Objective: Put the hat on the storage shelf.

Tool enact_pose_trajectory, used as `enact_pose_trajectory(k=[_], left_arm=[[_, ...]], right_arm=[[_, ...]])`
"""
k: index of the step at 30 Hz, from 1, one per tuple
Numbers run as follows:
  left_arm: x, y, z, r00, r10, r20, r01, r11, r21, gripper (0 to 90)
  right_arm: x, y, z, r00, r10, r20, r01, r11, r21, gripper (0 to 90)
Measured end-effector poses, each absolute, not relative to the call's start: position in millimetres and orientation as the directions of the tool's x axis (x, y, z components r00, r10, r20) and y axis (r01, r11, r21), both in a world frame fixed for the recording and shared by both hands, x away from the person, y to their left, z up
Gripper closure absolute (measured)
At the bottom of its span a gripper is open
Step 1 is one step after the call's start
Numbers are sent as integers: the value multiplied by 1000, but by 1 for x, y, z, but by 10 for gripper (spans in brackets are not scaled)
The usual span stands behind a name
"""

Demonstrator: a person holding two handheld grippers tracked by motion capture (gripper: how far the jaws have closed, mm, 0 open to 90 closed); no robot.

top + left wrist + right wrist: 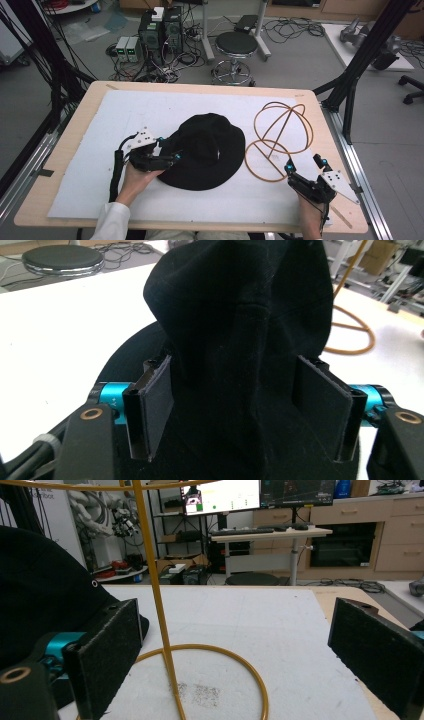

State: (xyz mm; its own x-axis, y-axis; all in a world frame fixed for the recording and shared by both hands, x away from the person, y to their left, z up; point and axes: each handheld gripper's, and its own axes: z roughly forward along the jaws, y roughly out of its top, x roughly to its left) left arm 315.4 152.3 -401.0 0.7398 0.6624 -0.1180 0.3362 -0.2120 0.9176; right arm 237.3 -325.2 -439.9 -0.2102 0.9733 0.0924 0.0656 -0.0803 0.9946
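I am working in a robotics lab: beyond the pale wooden table point(65, 150), black computer towers point(160, 30), tangled floor cables point(295, 25) and a monitor desk point(270, 530).

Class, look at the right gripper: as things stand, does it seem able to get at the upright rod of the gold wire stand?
Probably yes. The right gripper has its jaws wide open just short of the wire stand, whose upright rod rises ahead between them, nearer one pad. Nothing lies between.

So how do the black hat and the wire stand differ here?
The black hat is soft, dark fabric slumped on the table; the wire stand is a rigid, golden open frame standing upright. The hat's crown sits between the left gripper jaws; the stand's upright is between the right gripper jaws, untouched. Both rest on the white mat.
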Motion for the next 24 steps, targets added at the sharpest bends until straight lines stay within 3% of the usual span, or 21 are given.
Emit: enact_pose_trajectory(k=[11,18,24], left_arm=[[321,136,-410,732,676,-85,345,-260,902,426],[319,131,-410,723,689,-53,332,-279,901,654],[318,131,-409,716,695,-72,350,-266,898,771]], right_arm=[[238,-326,-440,-217,971,97,69,-84,994,63],[238,-325,-440,-225,970,96,76,-81,994,63],[238,-325,-440,-224,970,98,76,-83,994,63]])
